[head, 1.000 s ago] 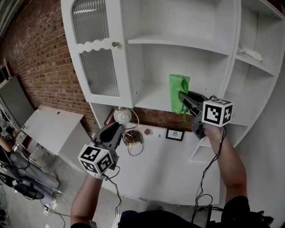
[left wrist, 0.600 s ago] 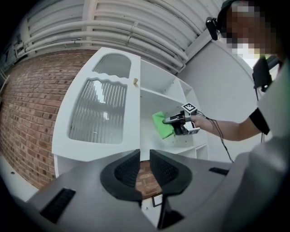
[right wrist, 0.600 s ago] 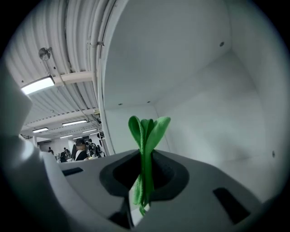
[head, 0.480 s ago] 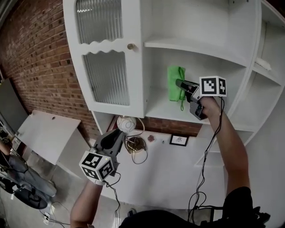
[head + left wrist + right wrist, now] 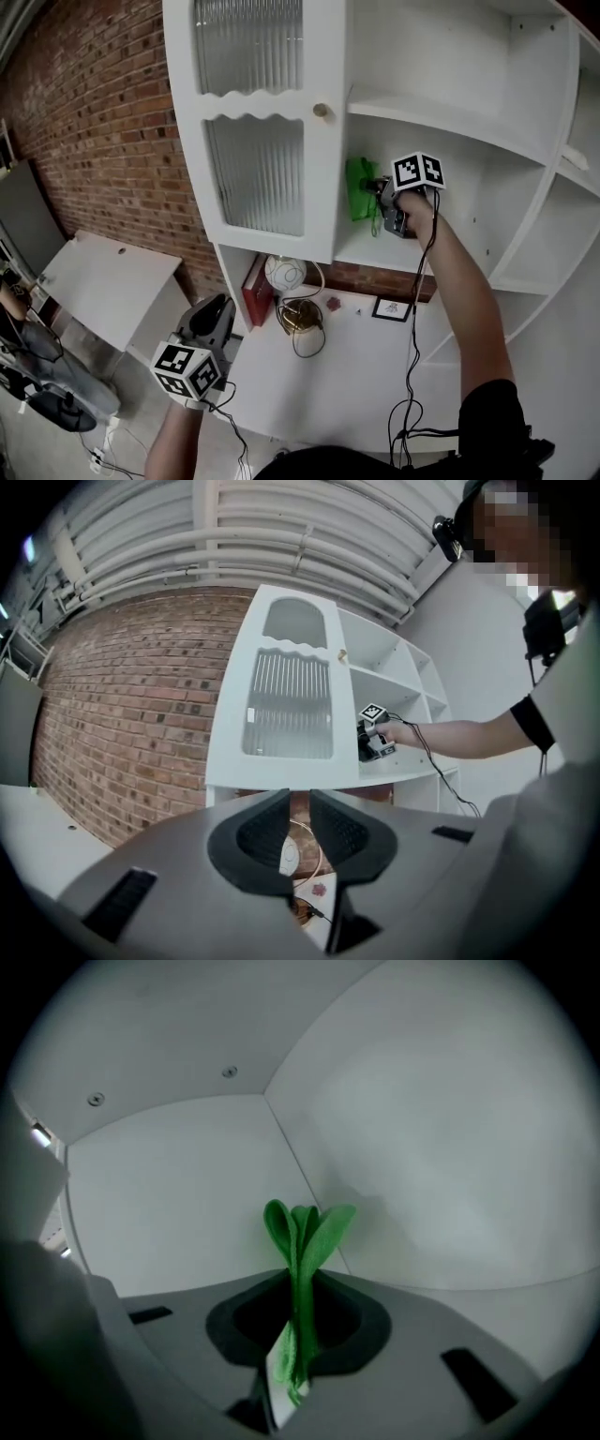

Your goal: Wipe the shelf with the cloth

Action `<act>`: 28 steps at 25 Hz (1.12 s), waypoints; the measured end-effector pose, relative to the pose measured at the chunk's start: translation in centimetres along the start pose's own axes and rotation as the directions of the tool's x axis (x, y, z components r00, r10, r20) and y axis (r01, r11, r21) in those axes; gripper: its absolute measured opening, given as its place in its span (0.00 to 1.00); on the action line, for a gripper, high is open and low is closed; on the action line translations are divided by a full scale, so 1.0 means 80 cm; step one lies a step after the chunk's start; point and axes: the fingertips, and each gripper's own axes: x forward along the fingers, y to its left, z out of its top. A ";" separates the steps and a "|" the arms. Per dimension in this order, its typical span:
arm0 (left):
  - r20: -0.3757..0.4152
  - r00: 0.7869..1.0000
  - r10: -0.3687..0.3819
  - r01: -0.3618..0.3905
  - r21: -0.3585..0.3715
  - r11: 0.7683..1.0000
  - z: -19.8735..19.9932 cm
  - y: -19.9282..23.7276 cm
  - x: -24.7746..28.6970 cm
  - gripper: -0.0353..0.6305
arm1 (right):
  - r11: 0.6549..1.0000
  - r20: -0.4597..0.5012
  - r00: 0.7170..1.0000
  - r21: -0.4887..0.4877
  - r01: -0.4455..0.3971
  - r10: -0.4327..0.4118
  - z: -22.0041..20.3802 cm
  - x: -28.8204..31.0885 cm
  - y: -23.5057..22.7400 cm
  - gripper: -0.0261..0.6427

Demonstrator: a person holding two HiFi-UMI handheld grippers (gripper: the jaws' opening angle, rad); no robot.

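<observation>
Lately the view had swung right and closer to the cabinet. Left gripper [image 5: 216,314] had dropped lower and hung idle over the desk edge, jaws a narrow gap apart with nothing between them. Ribbed-glass door [image 5: 262,122] stood shut at the left of the open bay.

Cloth [image 5: 358,187], green and bunched, had gone from hanging out in front of the bay to sitting deep inside it, its left edge now hidden behind the door frame. Right gripper [image 5: 380,192] had carried it there, arm stretched, jaws clamped on the cloth's folds. The right gripper view showed the folded end aimed at the bay's back corner. Contact with the shelf [image 5: 394,251] could not be confirmed; the cloth's lower end hung just above the board.

Judgement: approach looked done, wiping stroke about to start from the back left corner.

Surface: shelf white, smooth, bare. Room: brick wall [image 5: 103,122] at left; white desk [image 5: 366,366] below, carrying a red book [image 5: 255,291], a white globe [image 5: 285,274] and a small frame [image 5: 391,308].
</observation>
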 end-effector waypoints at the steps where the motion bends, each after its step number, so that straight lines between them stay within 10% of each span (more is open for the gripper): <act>1: 0.001 1.000 0.012 -0.012 0.001 1.000 0.000 0.005 -0.004 0.15 | 1.000 -0.033 0.999 0.006 0.006 -0.006 -0.003 0.008 -0.004 0.11; 14: -0.041 0.991 0.128 -0.129 -0.034 0.991 -0.032 0.039 -0.041 0.15 | 0.979 -0.258 0.946 -0.106 0.175 -0.197 -0.029 0.070 -0.050 0.11; 20: -0.039 0.980 0.193 -0.195 -0.048 0.980 -0.043 0.061 -0.064 0.15 | 0.869 -0.294 0.863 -0.413 0.273 -0.411 -0.044 0.076 -0.071 0.11; 28: -0.037 0.988 0.149 -0.151 -0.059 0.987 -0.049 0.044 -0.045 0.15 | 0.815 -0.258 0.825 -0.459 0.353 -0.502 -0.046 0.036 -0.109 0.11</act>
